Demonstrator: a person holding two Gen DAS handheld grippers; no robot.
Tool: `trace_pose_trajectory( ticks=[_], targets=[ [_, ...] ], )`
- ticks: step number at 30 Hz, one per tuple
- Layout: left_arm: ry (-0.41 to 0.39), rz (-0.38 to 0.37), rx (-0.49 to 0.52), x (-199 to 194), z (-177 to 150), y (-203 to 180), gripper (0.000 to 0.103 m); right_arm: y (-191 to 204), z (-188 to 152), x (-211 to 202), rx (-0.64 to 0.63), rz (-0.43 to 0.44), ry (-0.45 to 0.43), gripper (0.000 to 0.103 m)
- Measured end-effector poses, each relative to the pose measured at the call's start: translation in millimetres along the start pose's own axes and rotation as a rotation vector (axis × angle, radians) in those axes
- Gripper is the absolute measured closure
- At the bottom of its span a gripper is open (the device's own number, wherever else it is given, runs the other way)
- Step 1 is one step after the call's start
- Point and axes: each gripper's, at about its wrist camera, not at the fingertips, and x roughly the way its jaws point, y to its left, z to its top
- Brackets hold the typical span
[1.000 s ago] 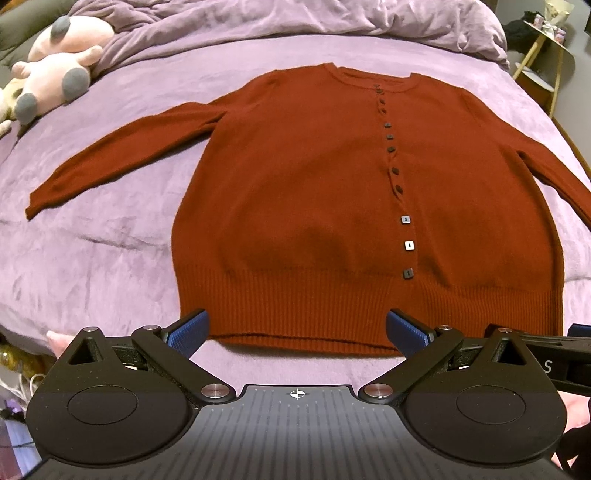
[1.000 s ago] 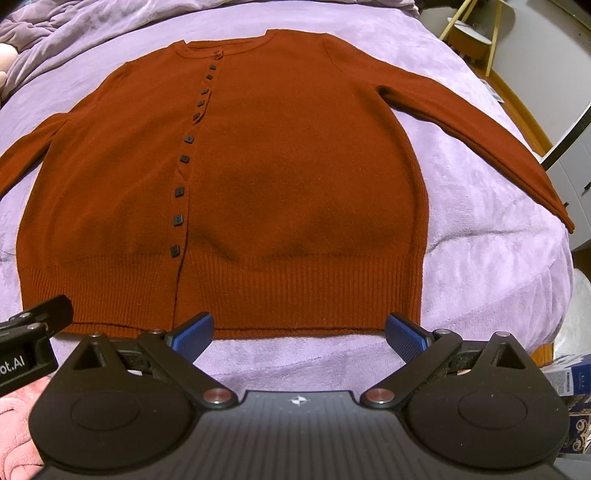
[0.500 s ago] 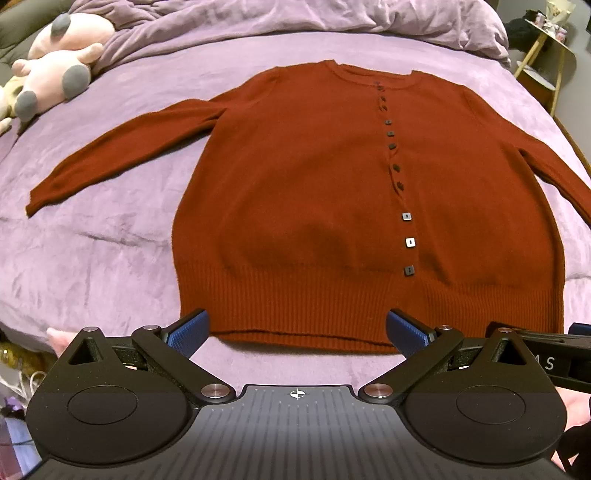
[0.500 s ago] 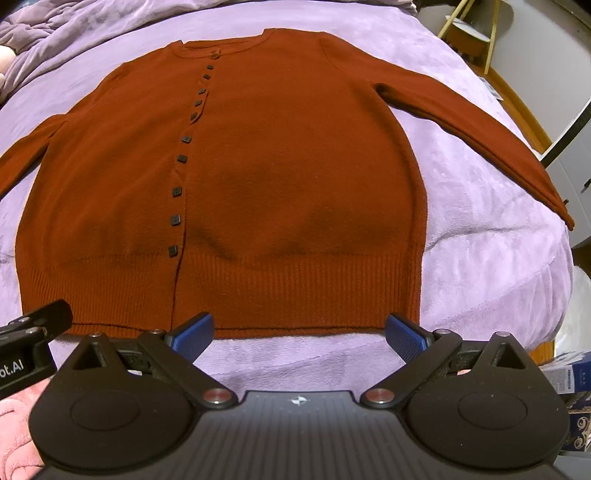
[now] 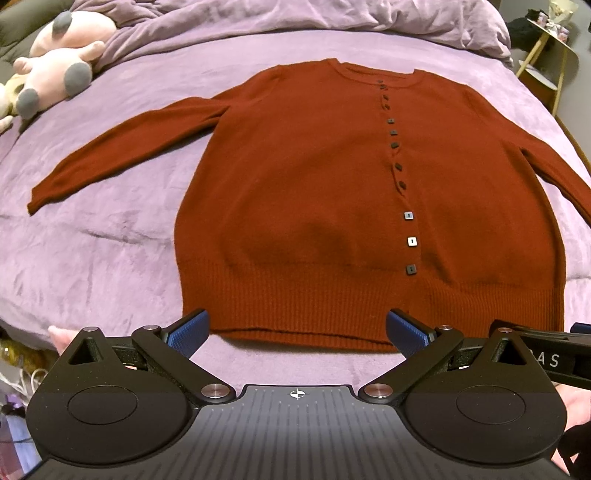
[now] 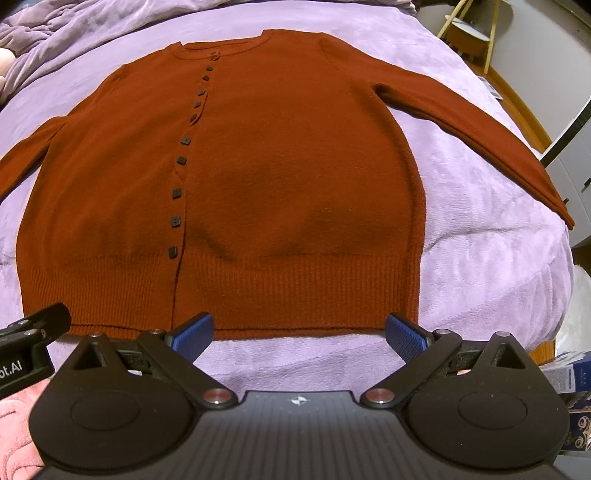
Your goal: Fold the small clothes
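**Cardigan flat on the bed, both claws wide and empty**

Here is the cardigan [image 5: 314,192], rust red, spread face up on the purple blanket [image 5: 92,251], buttoned down the front, neckline at the far end, ribbed hem [image 5: 314,306] nearest the cameras. Both sleeves are stretched out to the sides and slanting down toward the near edge; the left sleeve [image 5: 122,147] lies full length on the blanket, and the right sleeve [image 6: 480,133] reaches close to the bed's edge.

Left gripper [image 5: 295,332] hovers just short of the hem, its blue pads [image 5: 186,334] spread wide apart, nothing between them. One pad sits near the cardigan's left corner, the other toward the button line [image 5: 400,177].

Right gripper [image 6: 300,332] is in the same pose on its side: fingers splayed, empty, poised at the hem's near edge, over a strip of bare blanket. The left tool's black body pokes into its view at the lower left.

Off at the far left corner, a pink plush toy [image 5: 62,62] rests by the rumpled duvet [image 5: 332,14].
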Motion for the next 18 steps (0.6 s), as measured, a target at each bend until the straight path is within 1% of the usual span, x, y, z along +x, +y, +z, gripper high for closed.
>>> trace_pose_trajectory(
  ticks=[18],
  targets=[
    [0.019,0.001,-0.011,2.6,1.6,2.4,0.000,-0.2,1.4,-1.3,0.007,-0.009,0.001,0.004]
  ],
)
